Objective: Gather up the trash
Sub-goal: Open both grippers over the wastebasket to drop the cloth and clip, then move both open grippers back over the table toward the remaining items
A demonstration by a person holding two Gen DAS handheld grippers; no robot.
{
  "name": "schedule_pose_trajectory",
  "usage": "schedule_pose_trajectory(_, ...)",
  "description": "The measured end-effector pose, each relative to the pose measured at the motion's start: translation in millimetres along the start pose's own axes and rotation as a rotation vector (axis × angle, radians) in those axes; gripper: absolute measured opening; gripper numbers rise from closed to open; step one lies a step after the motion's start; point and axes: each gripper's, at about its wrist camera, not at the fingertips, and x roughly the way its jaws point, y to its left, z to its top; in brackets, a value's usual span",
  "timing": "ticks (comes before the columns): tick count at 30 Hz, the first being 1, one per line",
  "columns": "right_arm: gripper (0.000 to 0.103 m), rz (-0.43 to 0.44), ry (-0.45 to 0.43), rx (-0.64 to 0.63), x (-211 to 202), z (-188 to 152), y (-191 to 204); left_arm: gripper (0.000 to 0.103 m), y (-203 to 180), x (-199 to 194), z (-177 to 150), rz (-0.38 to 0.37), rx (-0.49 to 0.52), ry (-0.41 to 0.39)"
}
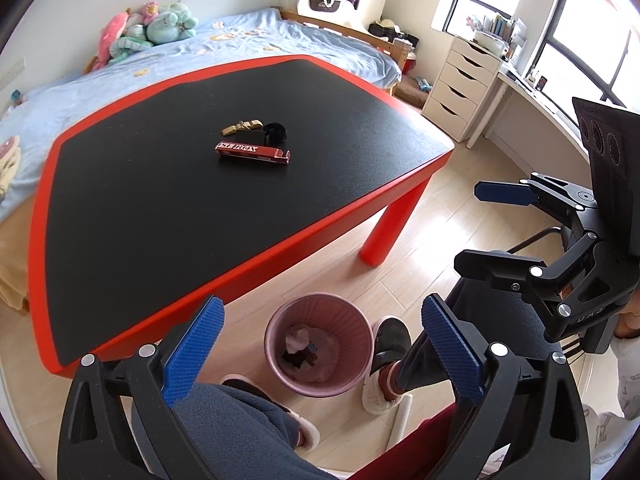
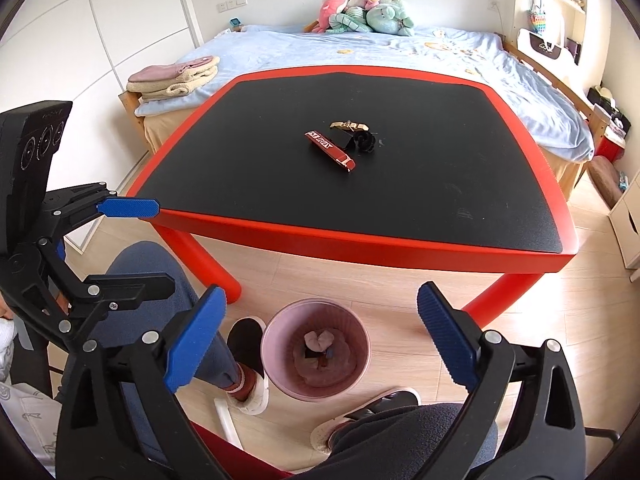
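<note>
A pink waste bin stands on the floor by the table's near edge and holds crumpled paper and scraps. My left gripper hangs open above it with nothing between its blue pads. My right gripper is open and empty over the same bin. Each gripper shows in the other's view: the right gripper to the right, the left gripper to the left. On the black tabletop lie a red box, a gold wrapper and a black crumpled piece.
A person's legs and slippers flank the bin. The red table legs stand close behind it. A bed lies beyond the table. White drawers stand at the right wall.
</note>
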Motion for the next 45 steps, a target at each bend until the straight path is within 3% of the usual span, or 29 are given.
schedule_pose_trajectory(27,0.099,0.019,-0.01,0.006,1,7,-5,0.095,13,0,4,0.035,-0.043,0.006)
schedule_pose_trajectory(45,0.1,0.001,-0.012,-0.005,20,37,-24,0.095,34,17,40,0.057,-0.08,0.004)
